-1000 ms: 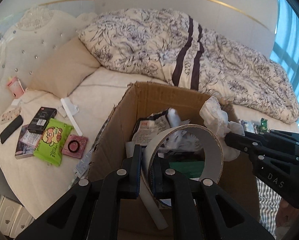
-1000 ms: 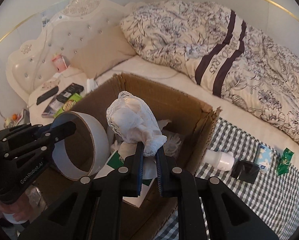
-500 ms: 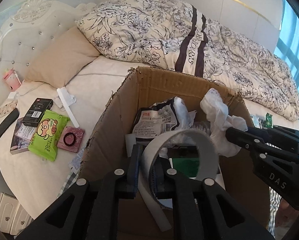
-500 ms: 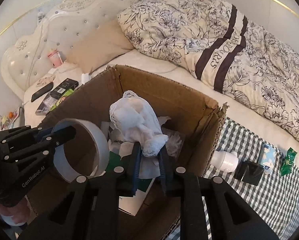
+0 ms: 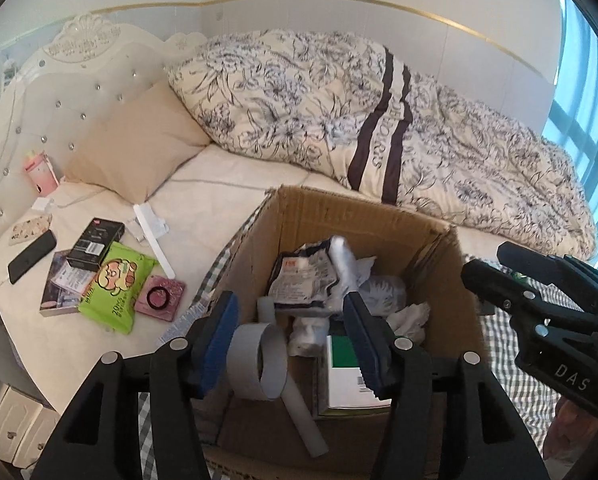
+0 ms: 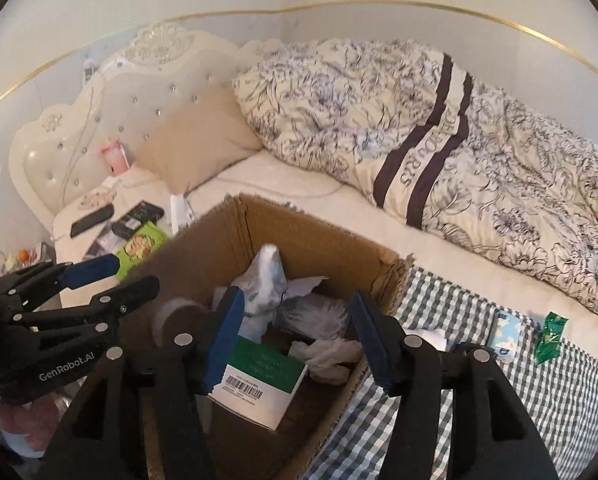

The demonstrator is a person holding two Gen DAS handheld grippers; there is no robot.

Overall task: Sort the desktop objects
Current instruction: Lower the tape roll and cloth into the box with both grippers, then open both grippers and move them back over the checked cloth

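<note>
Left wrist view first: my left gripper (image 5: 291, 340) hangs over the open cardboard box (image 5: 363, 216), its blue-padded fingers (image 5: 219, 340) spread wide with nothing between them. Just below that gap the grey tape ring (image 5: 257, 362) sits inside the box, tilted on its edge against a pale tube (image 5: 303, 420) that runs toward the near wall. I can't say whether the ring touches the left pad. Deeper in the box I see a crumpled foil packet (image 5: 303, 280), wads of white tissue (image 5: 409, 316) and a green-and-white carton (image 5: 349, 376). Off to the side, the right gripper (image 5: 539, 304) pokes in over the box's right rim. On the bedsheet beside the box lie a green wipes pack (image 5: 113, 284), a pink compact (image 5: 161, 300), a black carton (image 5: 95, 244) and a dark phone (image 5: 31, 256).

Now the right wrist view: my right gripper (image 6: 297, 332) is also above the box (image 6: 299, 248), fingers (image 6: 373, 336) parted wide and gripping nothing. Between them, down in the box, a white lacy cloth bundle (image 6: 269, 276) stands up against the rubbish, with the carton (image 6: 259, 380) below and crumpled tissue (image 6: 327, 354) near the right finger. The tape ring (image 6: 177, 316) shows blurred at the box's left side, close to the left gripper (image 6: 99, 280), whose fingers look apart. On the checked cloth (image 6: 519, 384) beyond the box lie a small blue-white pack (image 6: 505, 332) and a green wrapper (image 6: 553, 336).
</note>
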